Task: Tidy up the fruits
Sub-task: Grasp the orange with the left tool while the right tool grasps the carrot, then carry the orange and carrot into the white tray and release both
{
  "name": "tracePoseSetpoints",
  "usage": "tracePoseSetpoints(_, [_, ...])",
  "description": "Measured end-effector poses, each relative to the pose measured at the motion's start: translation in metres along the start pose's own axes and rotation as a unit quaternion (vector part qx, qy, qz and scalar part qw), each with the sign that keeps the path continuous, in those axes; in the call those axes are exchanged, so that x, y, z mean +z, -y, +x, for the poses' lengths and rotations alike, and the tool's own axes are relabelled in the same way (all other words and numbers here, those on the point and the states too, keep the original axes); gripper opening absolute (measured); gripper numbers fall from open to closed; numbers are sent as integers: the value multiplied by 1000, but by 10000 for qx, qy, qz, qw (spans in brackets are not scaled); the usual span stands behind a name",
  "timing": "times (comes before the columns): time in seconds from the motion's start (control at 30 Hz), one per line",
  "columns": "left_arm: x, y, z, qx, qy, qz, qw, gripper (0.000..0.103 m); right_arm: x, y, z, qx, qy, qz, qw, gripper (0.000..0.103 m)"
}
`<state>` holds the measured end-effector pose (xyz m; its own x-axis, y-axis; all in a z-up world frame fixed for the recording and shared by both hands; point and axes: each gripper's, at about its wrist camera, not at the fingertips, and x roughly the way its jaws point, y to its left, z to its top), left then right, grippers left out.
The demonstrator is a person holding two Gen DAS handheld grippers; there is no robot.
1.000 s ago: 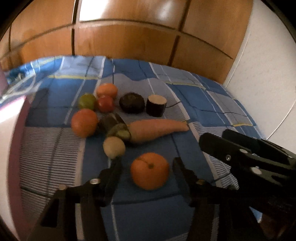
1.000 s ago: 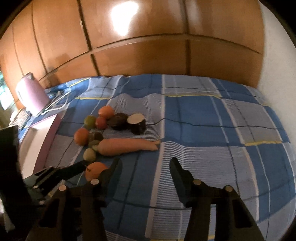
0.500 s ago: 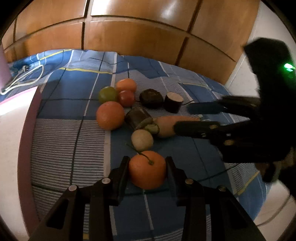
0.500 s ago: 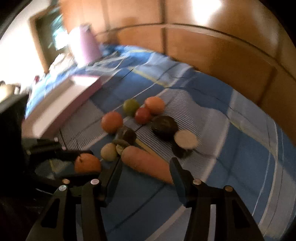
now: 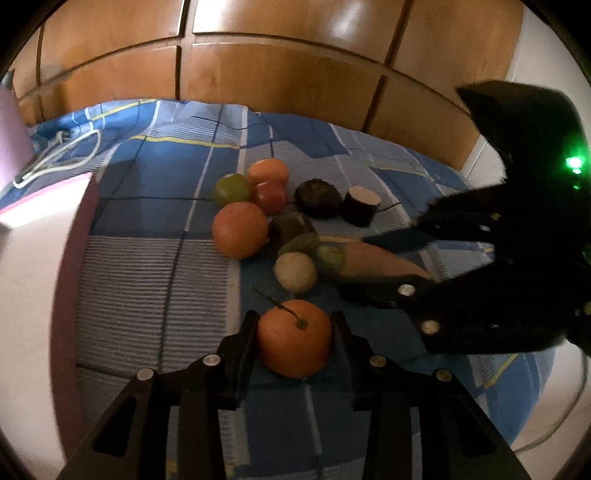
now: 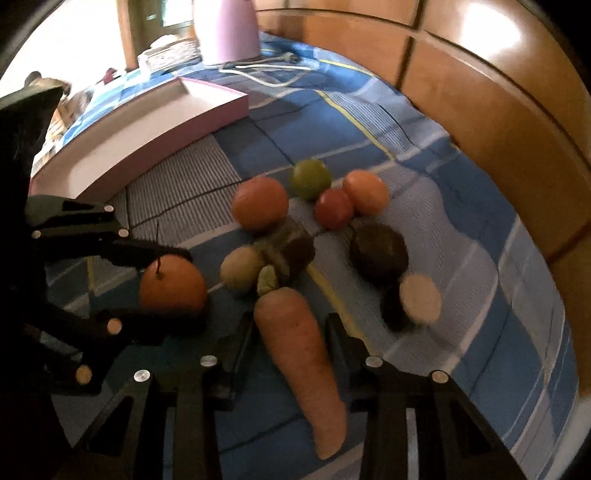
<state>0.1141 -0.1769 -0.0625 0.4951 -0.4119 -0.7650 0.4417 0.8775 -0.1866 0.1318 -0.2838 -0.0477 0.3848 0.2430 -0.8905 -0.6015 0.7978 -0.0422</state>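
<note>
My left gripper [image 5: 294, 325] is shut on a stemmed orange [image 5: 294, 336], which also shows in the right wrist view [image 6: 172, 283]. My right gripper [image 6: 290, 325] straddles a long carrot [image 6: 299, 350] lying on the blue checked cloth; its jaws stand close on both sides, with narrow gaps showing. The carrot also shows in the left wrist view [image 5: 373, 260], partly behind the right gripper. Behind lie a large orange [image 5: 239, 229], a green fruit [image 5: 231, 189], a red fruit [image 5: 270, 196], a pale round fruit [image 5: 295, 271], a dark avocado [image 5: 317, 197] and a cut eggplant piece [image 5: 361, 205].
A pink-rimmed white tray [image 6: 147, 125] lies to the left of the fruit. A pink kettle [image 6: 229, 29] and a white cable [image 6: 266, 70] sit behind it. Wooden panels [image 5: 277, 70] back the cloth-covered surface.
My left gripper closed in on the stemmed orange and gripped it. My right gripper swung left and down until its jaws straddle the carrot.
</note>
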Motion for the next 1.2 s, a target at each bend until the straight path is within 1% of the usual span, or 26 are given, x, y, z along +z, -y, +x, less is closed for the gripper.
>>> tracePoseSetpoints(0.03, [-1,-1,-2,11,-8,-1,10000,38,-1,-1,-2,-11,-8,103,9999,38])
tracePoseSetpoints(0.13, [-5,-3,-9,118,-34,26,9999,38,-12,-3,-5,172,-92,714,9973,38])
tracePoseSetpoints(0.17, [-7,-4,-11,143,-50,26,9999,38,-11,-4,-6,162,-85,927,9955,38])
tracePoseSetpoints(0.23, [-8,-7,-17,149,-44,3,9999,38,-15,-1,-9,157,-77,1391,9901,38])
tracePoseSetpoints(0.3, [-8,-8,-27,149,63,21,9999,38,-20,2,-13,159,-21,1831,9830,37])
tracePoseSetpoints(0.47, [-7,-14,-53,218,287,135,9993,38,-28,-2,-20,204,149,2413,9701,37])
tracePoseSetpoints(0.57, [-8,-25,-62,282,300,20,9992,38,-31,-10,-20,198,184,2624,9646,35])
tracePoseSetpoints(0.67, [-11,-34,-70,370,356,-82,9986,38,-30,-23,-19,69,186,2702,9626,35])
tracePoseSetpoints(0.77, [-13,-41,-81,439,437,-161,9979,38,-28,-28,-16,-21,227,2761,9608,35])
tracePoseSetpoints(0.9, [-16,-49,-95,554,520,-227,9968,38,-23,-35,-21,-110,360,2874,9571,34])
tracePoseSetpoints(1.13, [-18,-72,-116,752,713,-487,9934,38,-1,-52,-41,-24,745,2894,9543,32])
tracePoseSetpoints(1.2, [-19,-80,-122,831,767,-533,9921,38,6,-57,-44,77,845,2921,9526,31])
